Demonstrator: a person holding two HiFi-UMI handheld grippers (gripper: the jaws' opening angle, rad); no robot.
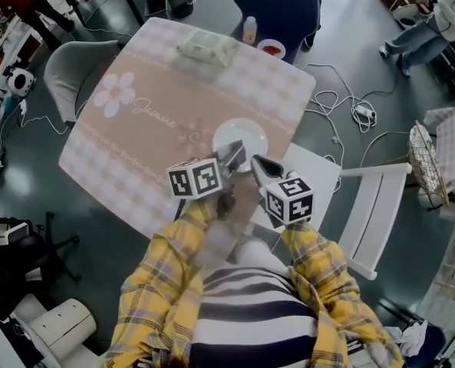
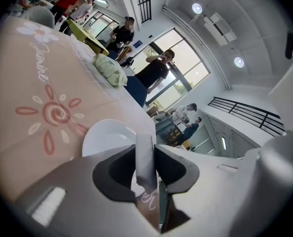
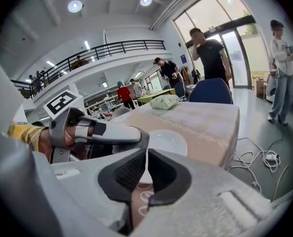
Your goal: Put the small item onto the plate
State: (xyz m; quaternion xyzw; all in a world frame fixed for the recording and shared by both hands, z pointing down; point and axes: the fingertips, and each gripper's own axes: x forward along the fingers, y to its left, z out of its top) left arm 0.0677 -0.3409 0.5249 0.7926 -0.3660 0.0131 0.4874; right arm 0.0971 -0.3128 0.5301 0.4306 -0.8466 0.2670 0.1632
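The small item [image 2: 146, 168] is a flat grey piece standing upright between the jaws of my left gripper [image 2: 146, 154], which is shut on it. Just beyond those jaws the white plate [image 2: 104, 137] lies on the pink tablecloth. In the head view the left gripper [image 1: 237, 158] hovers at the near rim of the plate [image 1: 246, 133], and the right gripper [image 1: 258, 164] sits close beside it. My right gripper [image 3: 147, 164] is shut with nothing between its jaws; the plate [image 3: 172, 141] lies ahead of it and the left gripper [image 3: 136, 135] shows at its left.
At the table's far edge lie a green cloth bundle [image 1: 208, 48], a small bottle [image 1: 249, 29] and a little bowl [image 1: 271, 49]. A blue chair [image 1: 277, 2] stands beyond, a white chair [image 1: 369, 205] at the right, a grey chair [image 1: 67, 67] at the left. Cables [image 1: 357, 113] run over the floor.
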